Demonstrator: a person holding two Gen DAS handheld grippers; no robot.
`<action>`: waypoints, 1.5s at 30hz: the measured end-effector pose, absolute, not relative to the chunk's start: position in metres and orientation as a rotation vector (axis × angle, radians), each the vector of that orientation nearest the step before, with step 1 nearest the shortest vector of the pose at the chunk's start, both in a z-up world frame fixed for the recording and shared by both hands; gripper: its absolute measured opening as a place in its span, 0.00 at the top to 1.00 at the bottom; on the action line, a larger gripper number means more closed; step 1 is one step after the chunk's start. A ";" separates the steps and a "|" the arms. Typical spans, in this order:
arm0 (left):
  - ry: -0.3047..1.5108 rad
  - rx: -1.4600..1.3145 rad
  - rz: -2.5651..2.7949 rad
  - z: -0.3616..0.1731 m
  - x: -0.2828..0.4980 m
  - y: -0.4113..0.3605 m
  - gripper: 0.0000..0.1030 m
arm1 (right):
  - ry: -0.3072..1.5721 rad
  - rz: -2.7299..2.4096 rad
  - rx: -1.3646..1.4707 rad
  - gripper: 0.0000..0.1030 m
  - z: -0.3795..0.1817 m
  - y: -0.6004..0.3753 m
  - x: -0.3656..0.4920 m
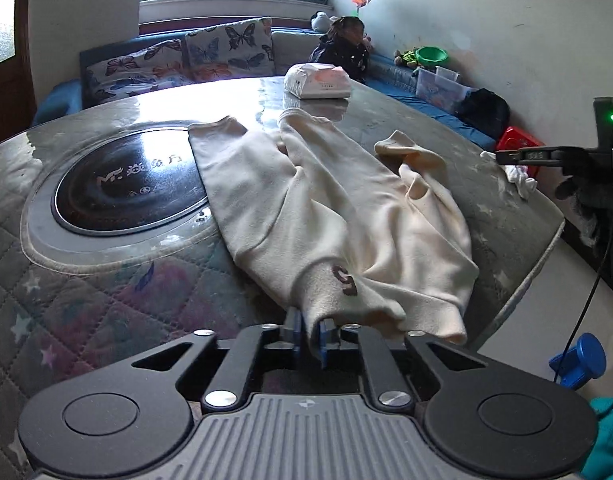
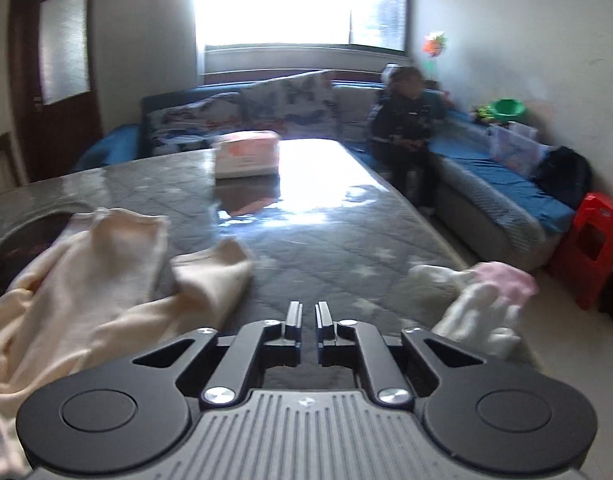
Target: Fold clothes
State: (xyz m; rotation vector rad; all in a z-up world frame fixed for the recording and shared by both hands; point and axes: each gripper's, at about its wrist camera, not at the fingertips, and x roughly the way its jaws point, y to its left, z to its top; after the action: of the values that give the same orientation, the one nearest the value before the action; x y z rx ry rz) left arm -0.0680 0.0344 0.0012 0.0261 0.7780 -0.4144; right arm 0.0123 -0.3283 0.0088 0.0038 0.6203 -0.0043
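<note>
The left gripper [image 1: 310,334] is clamped on the hem of the cream sweatshirt [image 1: 326,208], whose length runs away across the tabletop [image 1: 386,120]. The right gripper [image 2: 308,314], nearly closed and empty, hovers right of the garment's loose sleeve [image 2: 214,268].

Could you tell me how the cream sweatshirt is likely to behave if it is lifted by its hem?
The sweatshirt would probably droop, since it already lies in soft creases. It looks thick, so likely fairly heavy. The left claw pinches its hem, and the fleecy cloth seems unlikely to slip.
</note>
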 end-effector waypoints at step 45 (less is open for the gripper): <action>0.759 0.094 -0.167 -0.033 0.146 0.020 0.95 | 0.632 0.062 -0.190 0.65 -0.002 -0.299 0.051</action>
State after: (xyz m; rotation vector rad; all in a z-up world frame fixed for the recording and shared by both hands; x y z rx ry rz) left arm 0.1461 0.0197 -0.0329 0.0944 0.7587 -0.1670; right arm 0.0508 -0.2987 -0.0021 -0.1896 0.6321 0.0616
